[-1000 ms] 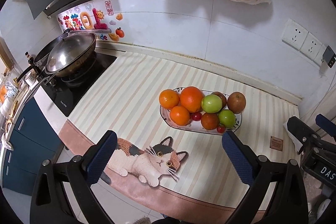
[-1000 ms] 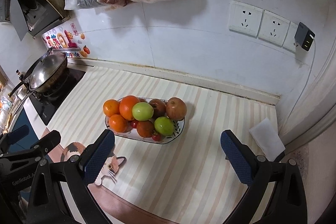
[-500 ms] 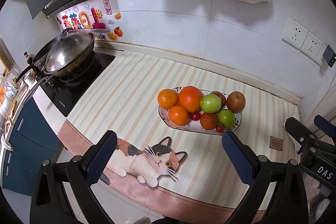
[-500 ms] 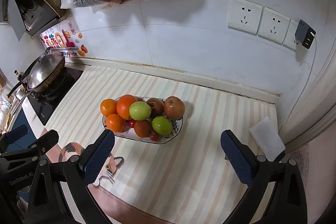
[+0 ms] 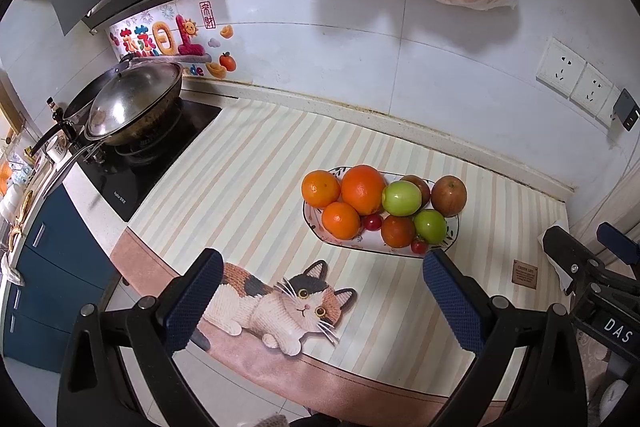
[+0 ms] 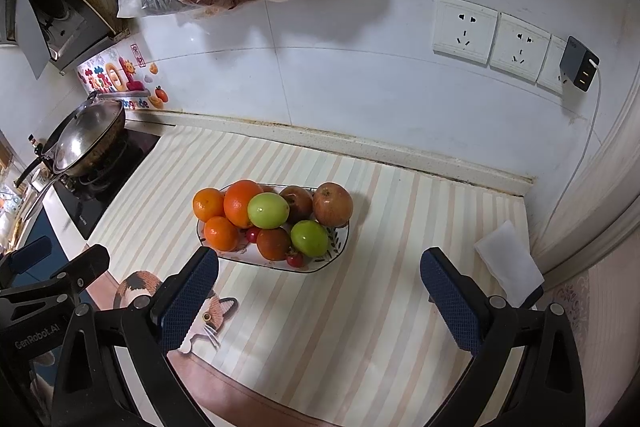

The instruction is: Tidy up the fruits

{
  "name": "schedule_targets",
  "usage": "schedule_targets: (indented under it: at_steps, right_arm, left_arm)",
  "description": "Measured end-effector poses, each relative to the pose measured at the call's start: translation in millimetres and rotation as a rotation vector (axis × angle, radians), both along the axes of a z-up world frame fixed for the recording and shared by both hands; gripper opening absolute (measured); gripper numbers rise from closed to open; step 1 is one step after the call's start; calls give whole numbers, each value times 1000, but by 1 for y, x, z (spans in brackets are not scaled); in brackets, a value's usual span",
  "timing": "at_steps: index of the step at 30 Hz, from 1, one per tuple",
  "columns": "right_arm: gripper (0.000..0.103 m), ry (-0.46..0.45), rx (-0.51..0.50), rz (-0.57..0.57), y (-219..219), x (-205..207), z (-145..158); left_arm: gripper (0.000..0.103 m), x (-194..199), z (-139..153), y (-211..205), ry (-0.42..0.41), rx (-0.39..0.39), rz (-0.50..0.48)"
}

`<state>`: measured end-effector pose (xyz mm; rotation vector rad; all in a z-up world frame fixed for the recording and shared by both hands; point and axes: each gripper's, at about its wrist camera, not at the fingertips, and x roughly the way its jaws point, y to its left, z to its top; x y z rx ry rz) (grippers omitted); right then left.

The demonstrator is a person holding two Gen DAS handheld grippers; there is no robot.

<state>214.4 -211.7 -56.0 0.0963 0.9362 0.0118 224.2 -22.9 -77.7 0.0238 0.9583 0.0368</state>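
Both grippers hang back at the near edge of the striped mat [image 6: 360,307], jaws spread wide, nothing held. The fruit plate [image 6: 340,247] sits mid-mat, piled high. For a clean pick, the right gripper [image 6: 320,299] looks best going for the top green apple [image 6: 268,210], squeezing gently so the neighbouring oranges [image 6: 240,203] don't roll; the left gripper [image 5: 320,299] can wait.

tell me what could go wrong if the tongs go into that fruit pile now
1. The fruit is heaped on the shallow plate; lifting the upper green apple could send its neighbours rolling onto the striped mat.
2. The red apple sits at the plate's far right edge, so a nudge may tip it off.
3. The cherry tomato near the front rim is small; the open right tongs could squash or flick it.
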Motion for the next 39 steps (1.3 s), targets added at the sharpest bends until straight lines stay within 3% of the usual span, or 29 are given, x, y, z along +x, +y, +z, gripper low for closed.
schedule_targets:
  at_steps: [39]
  right_arm:
    - [103,-18,10,19,10,-14,14]
  left_arm:
    - [102,-10,9,-3,-14,-6,17]
